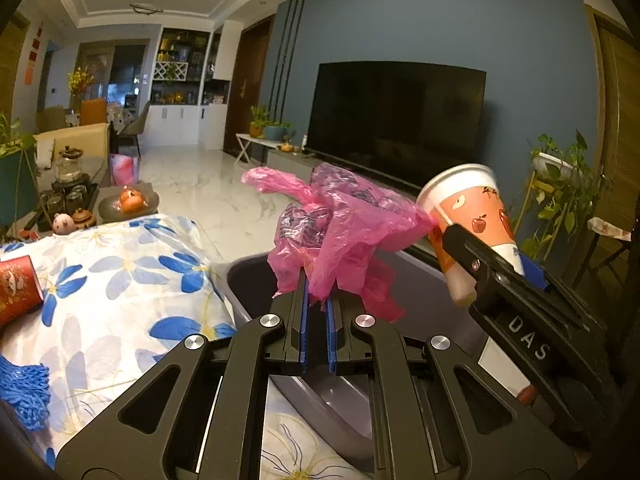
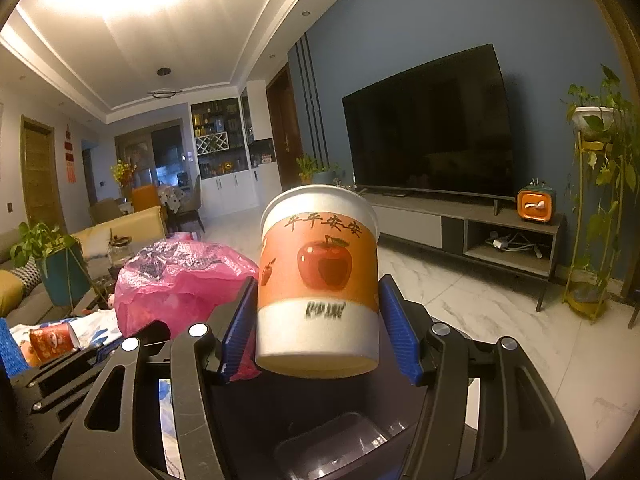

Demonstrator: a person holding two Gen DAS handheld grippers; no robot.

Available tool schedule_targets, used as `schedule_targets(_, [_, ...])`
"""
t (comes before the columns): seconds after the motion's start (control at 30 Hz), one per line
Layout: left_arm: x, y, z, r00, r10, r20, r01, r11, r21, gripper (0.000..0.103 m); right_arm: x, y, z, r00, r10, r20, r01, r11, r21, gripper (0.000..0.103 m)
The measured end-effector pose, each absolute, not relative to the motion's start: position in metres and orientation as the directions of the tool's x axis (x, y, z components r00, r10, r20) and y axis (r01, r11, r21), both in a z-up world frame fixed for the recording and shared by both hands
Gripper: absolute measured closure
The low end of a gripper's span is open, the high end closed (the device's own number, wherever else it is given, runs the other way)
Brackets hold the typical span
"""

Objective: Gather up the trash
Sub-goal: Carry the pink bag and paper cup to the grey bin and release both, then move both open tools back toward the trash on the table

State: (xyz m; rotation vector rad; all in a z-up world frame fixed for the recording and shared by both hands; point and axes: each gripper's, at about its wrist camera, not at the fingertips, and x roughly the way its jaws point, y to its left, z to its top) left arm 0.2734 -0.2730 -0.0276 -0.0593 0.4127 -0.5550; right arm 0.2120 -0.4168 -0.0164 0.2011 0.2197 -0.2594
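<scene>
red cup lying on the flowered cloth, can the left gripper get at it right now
Probably not yet. The left gripper is shut on the pink plastic bag above the grey bin. The red cup lies uncovered off to its left, so it must release the bag first.

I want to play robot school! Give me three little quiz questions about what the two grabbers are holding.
1. True or false: the left gripper pinches a pink plastic bag.
2. What fruit is on the paper cup in the right gripper?
3. What lies below both? A) gray trash bin B) a sink

Key: 1 true; 2 apple; 3 A.
</scene>
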Motion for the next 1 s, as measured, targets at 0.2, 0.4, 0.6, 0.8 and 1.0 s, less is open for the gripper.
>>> schedule_targets(0.2, [0.277, -0.274, -0.033, 0.750, -0.528, -0.399, 0.513, 0.844, -0.155, 0.072, 0.211, -0.422, -0.015, 0.948, -0.217, -0.233, 0.262, 0.947, 0.187, 0.029])
schedule_targets(0.4, [0.266, -0.256, -0.028, 0.789, -0.494, -0.365, 0.469, 0.868, -0.163, 0.036, 0.194, -0.418, -0.012, 0.948, -0.231, -0.220, 0.273, 0.944, 0.185, 0.029])
schedule_targets(0.6, [0.237, -0.225, -0.014, 0.848, -0.421, -0.322, 0.394, 0.907, -0.149, 0.021, 0.168, -0.404, -0.009, 0.951, -0.223, -0.214, 0.264, 0.946, 0.188, 0.024])
schedule_targets(0.8, [0.205, -0.189, -0.006, 0.893, -0.322, -0.314, 0.291, 0.946, -0.142, 0.014, 0.142, -0.384, -0.006, 0.958, -0.195, -0.212, 0.235, 0.955, 0.183, 0.023])
schedule_targets(1.0, [0.177, -0.156, -0.004, 0.932, -0.203, -0.302, 0.176, 0.978, -0.113, 0.013, 0.117, -0.356, -0.005, 0.959, -0.206, -0.193, 0.234, 0.962, 0.139, 0.023])
